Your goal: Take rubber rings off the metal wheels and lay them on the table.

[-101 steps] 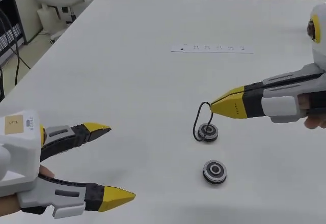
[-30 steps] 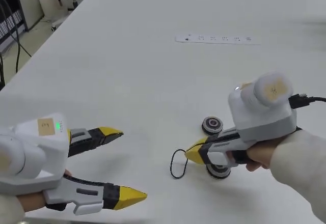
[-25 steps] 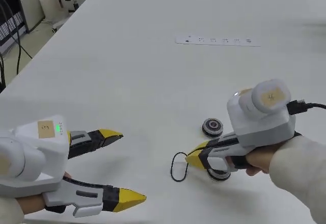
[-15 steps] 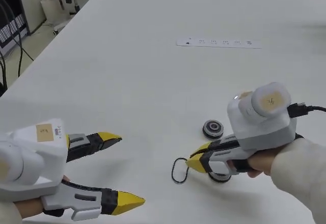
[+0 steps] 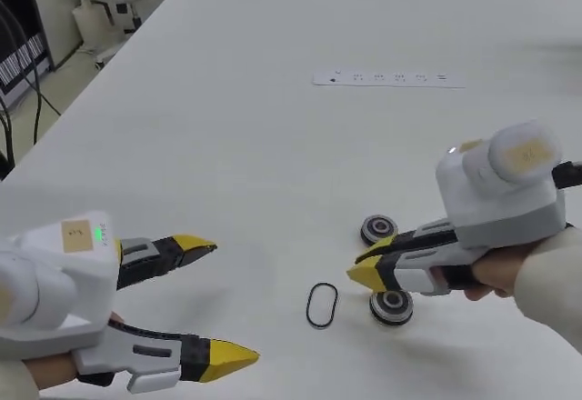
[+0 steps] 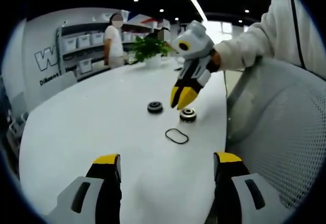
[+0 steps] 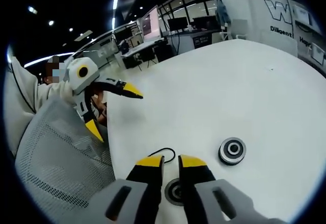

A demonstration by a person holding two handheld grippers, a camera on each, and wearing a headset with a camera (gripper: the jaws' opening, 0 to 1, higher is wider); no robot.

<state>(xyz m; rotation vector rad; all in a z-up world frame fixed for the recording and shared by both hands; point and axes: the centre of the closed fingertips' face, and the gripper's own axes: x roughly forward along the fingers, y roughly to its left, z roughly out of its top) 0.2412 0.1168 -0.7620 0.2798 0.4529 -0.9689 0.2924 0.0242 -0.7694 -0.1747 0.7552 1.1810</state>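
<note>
Nearest me, my L gripper [image 5: 225,301] hangs low over the table [image 5: 273,127] w/ its jaws wide apart and nothing in them. It sits about where it did a sec ago. A bit past it lies the rubber ring [image 5: 321,305], flat on the table and all by itself. That's the new thing: half a sec ago my R gripper [image 5: 362,271] had the ring pinched at its tips. Now it has let go and pulled back to the right, so the ring is clear of the tips. The R jaws are only a crack apart and hold nothing. I think that means ring no. 1 is done: off its wheel and laid down. Just right of the ring sits the near wheel [image 5: 391,305], close under the R gripper's tips. A bit farther back is the far wheel [image 5: 378,229]. Both look dark round the edge, so I can't tell which one has a ring on it. My guess is the next job is the 2nd ring. Count, near to far: 2 grippers, 1 loose ring, 2 wheels, and 1 white strip [image 5: 389,79] far up the table.
</note>
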